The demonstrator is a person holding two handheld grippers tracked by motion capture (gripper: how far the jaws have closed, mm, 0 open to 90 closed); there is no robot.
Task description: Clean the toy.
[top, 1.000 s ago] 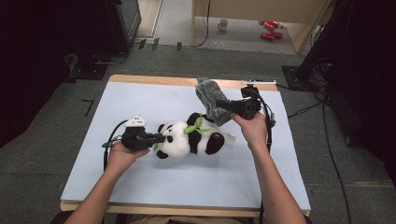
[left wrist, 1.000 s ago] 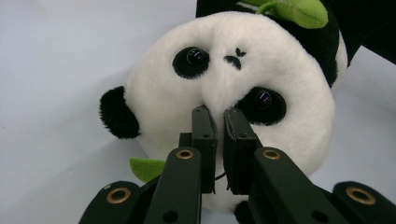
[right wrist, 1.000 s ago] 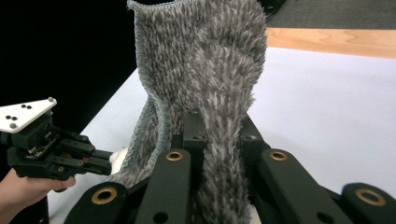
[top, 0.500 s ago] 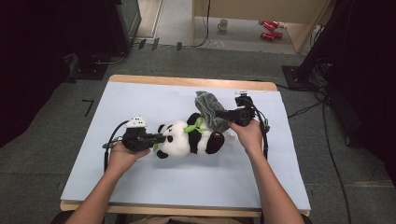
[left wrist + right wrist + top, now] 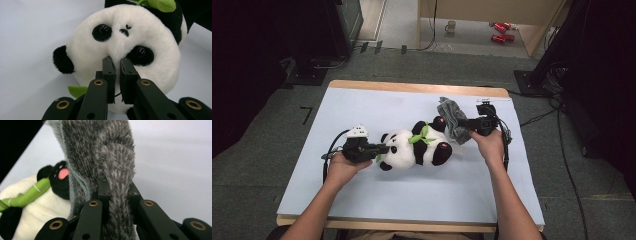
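A: High view first; where is the panda (image 5: 417, 146)?

B: On its back near the middle of the pale blue mat (image 5: 377, 200), head toward the person's left; the left gripper (image 5: 380, 148) lies just beside that head, its tips at the face; the right gripper (image 5: 470, 125) is off the panda's feet end, on the side toward the mat's far edge, with a grey cloth (image 5: 452, 122) bunched at its tip; that cloth touches the panda's upper foot.

A: And the left gripper view?

B: The panda (image 5: 125, 47) fills most of it, face on; the left gripper (image 5: 118, 62) has its jaws nearly together, pinching a little tuft of white fur just below the nose; a green leaf (image 5: 77, 90) pokes out beside the head, low left.

A: The right gripper view?

B: The right gripper (image 5: 117, 185) is clamped on a fold of the cloth (image 5: 105, 152), which stands up between the jaws and spreads above them; the panda (image 5: 32, 205) lies to the left of the cloth, a black foot with a pink pad showing, and a green bamboo stick (image 5: 30, 192) across its belly; the mat (image 5: 175, 165) lies bare to the right of the cloth.
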